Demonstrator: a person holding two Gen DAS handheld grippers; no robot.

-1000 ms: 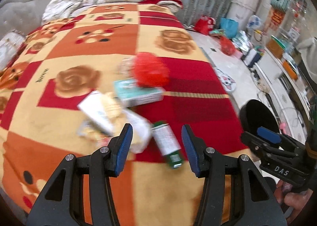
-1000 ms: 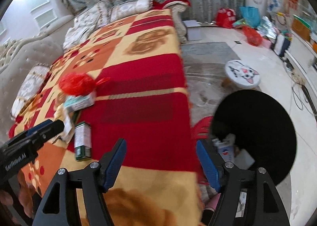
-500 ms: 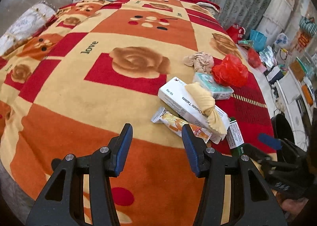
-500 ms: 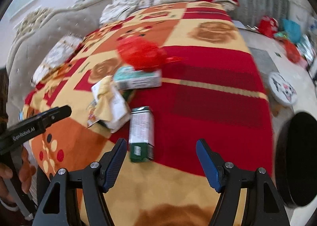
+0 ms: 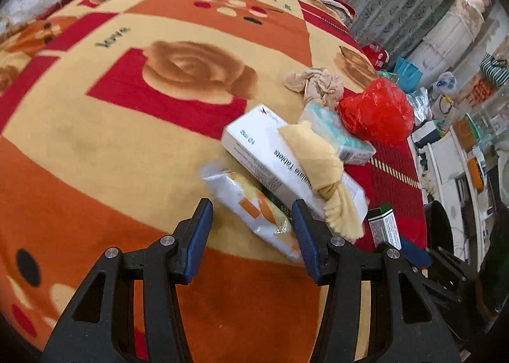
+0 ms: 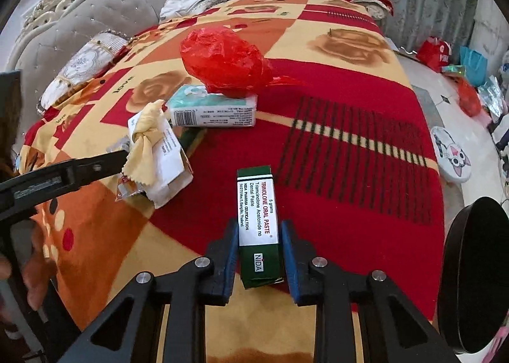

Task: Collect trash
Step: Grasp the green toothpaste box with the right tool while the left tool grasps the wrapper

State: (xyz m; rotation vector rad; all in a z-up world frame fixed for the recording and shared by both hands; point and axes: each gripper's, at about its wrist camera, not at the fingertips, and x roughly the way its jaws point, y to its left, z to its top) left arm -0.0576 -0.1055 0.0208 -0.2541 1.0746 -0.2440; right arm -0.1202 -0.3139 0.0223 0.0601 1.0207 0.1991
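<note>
Now you are at the pick-up step: the right gripper (image 6: pixel 259 254) has just been closing and clamps the green-and-white carton (image 6: pixel 258 223), which lies near the foot edge of the bed (image 6: pixel 350 153). The left gripper (image 5: pixel 251 229) stands half open, straddling the snack wrapper (image 5: pixel 251 207) without pressing it. Next, lift the carton clear and carry it toward the black bin (image 6: pixel 474 270) beside the bed. The carton reads "TRINOLONE ORAL PASTE", "NIDA".
</note>
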